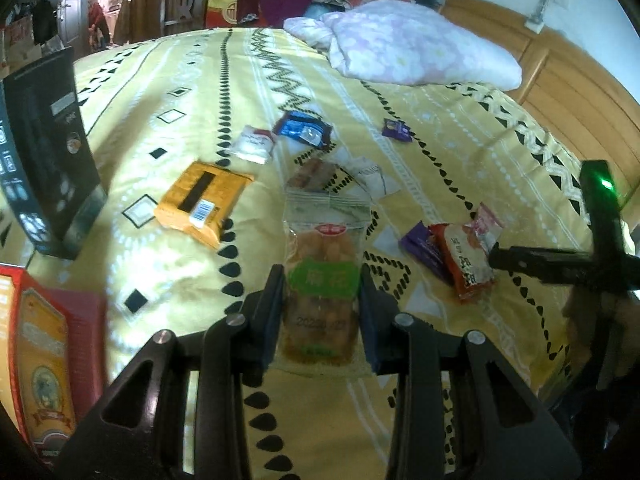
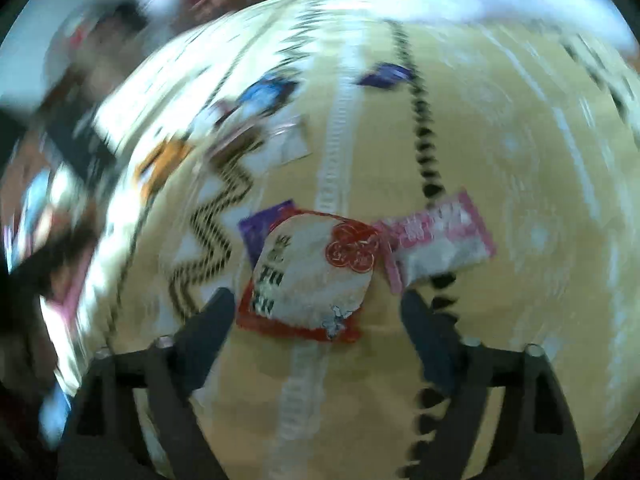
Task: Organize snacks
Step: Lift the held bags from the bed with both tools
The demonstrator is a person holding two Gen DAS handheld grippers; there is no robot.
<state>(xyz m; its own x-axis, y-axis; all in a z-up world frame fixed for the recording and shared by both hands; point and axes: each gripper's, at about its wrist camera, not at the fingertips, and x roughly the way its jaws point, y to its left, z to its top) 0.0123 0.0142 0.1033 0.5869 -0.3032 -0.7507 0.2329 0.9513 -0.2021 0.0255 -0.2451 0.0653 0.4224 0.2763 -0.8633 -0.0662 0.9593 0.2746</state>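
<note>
**Snacks, bedspread — state of sorting**

- Left gripper (image 1: 320,312): clamped on a clear twist-snack pack (image 1: 322,280), lifted clear of the bedspread (image 1: 460,128). In hand, not yet placed.
- Right gripper (image 2: 318,316): jaws spread wide, nothing pressed between them; poised over the red-and-white pack (image 2: 308,276). Right view is motion-blurred.
- Small heap at 3 o'clock of the held pack, left view: red-and-white pack (image 1: 466,258) lying on a purple pack (image 1: 418,242), pink pack (image 1: 486,224) touching its far edge. Reads as a started group.
- Loose, well apart, toward 12 o'clock: orange pack (image 1: 200,204) at 10 o'clock; white pack (image 1: 254,144), blue pack (image 1: 304,130), second purple pack (image 1: 396,130); one clear pack (image 1: 328,176) just beyond the held one.
- Boxes at 9 o'clock edge: black box (image 1: 44,152) upright, red box (image 1: 48,360) nearer. Whether either is the destination cannot be told.
- Pillow (image 1: 412,40) at 12 o'clock, not involved.

Judgement: early to middle stage. One heap of three formed, one pack in transit, five still scattered.
</note>
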